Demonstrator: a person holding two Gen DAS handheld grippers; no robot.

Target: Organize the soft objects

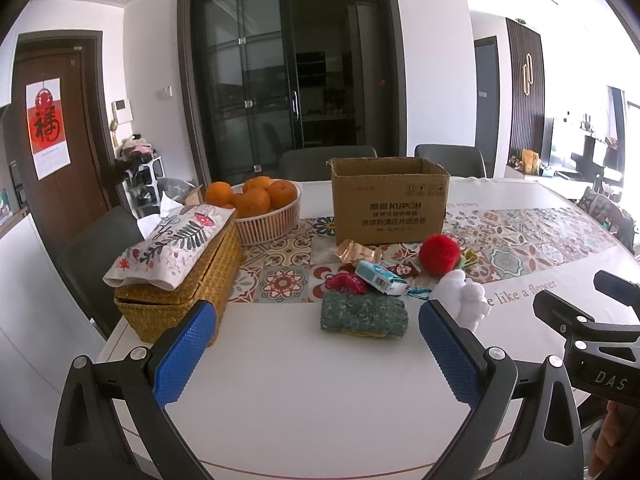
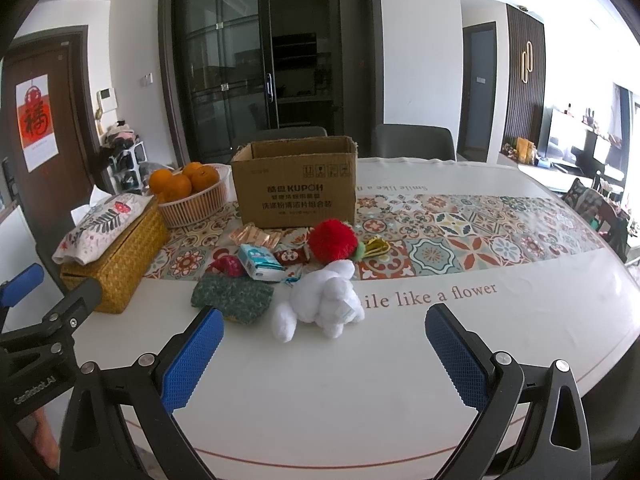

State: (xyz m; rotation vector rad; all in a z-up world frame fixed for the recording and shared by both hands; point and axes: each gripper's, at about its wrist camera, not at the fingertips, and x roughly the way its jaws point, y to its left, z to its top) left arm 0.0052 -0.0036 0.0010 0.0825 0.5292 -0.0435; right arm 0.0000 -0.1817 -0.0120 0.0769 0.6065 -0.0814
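Left wrist view: the left gripper (image 1: pixel 316 344) is seen with its blue pads spread wide and nothing between them, held above the white table (image 1: pixel 320 400). A cardboard box (image 1: pixel 388 200) stands open on the patterned runner and serves as landmark. Just in front of the box a cluster of soft things is gathered: a red pompom (image 1: pixel 439 255), a white plush toy (image 1: pixel 464 296), a green knitted cloth (image 1: pixel 363 315), a pale blue tissue pack (image 1: pixel 380 278) and a pink item (image 1: pixel 346 283). The green cloth lies ahead of the gap between the pads, apart from both; the plush is partly hidden behind the right-hand pad. Left of the box a basket of oranges (image 1: pixel 260 200) and a woven tissue box (image 1: pixel 180 292) are placed.

In the right wrist view the right gripper (image 2: pixel 324 354) is likewise released and empty, with the white plush toy (image 2: pixel 320 304) lying just beyond its fingertips, nearer the left pad, untouched.
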